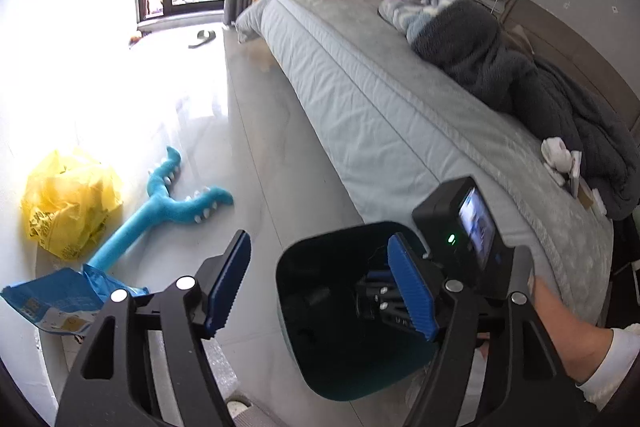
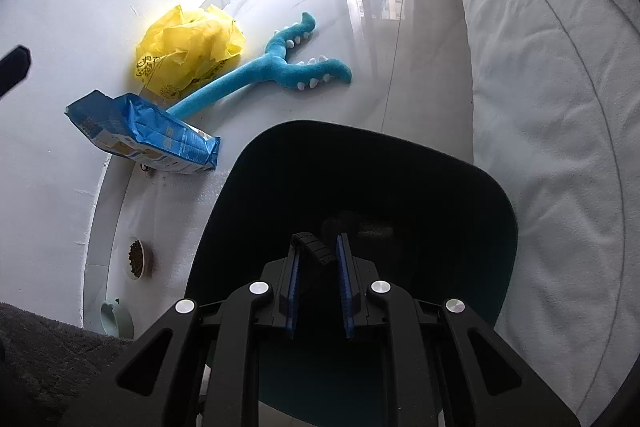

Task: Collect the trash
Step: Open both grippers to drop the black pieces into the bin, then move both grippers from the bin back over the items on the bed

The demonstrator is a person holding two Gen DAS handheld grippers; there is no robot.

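Note:
A dark teal trash bin (image 1: pixel 320 327) (image 2: pixel 360 179) stands on the floor beside the bed. My right gripper (image 2: pixel 318 267) reaches into its mouth, jaws narrowly apart with a black ridged strip (image 2: pixel 316 251) between them; whether the pads press it is unclear. It also shows in the left wrist view (image 1: pixel 384 301). My left gripper (image 1: pixel 316 287) is open and empty above the bin's left rim. A crumpled yellow plastic bag (image 1: pixel 68 203) (image 2: pixel 188 47) and a blue snack bag (image 1: pixel 56 303) (image 2: pixel 148 135) lie on the floor to the left.
A blue plush toy (image 1: pixel 160 207) (image 2: pixel 276 67) lies between the bags and the bin. The bed (image 1: pixel 380 99) (image 2: pixel 540 107) runs along the right. A bowl of pet food (image 2: pixel 136 259) and a green cup (image 2: pixel 116 319) sit near the left. A slipper (image 1: pixel 202 37) lies by the window.

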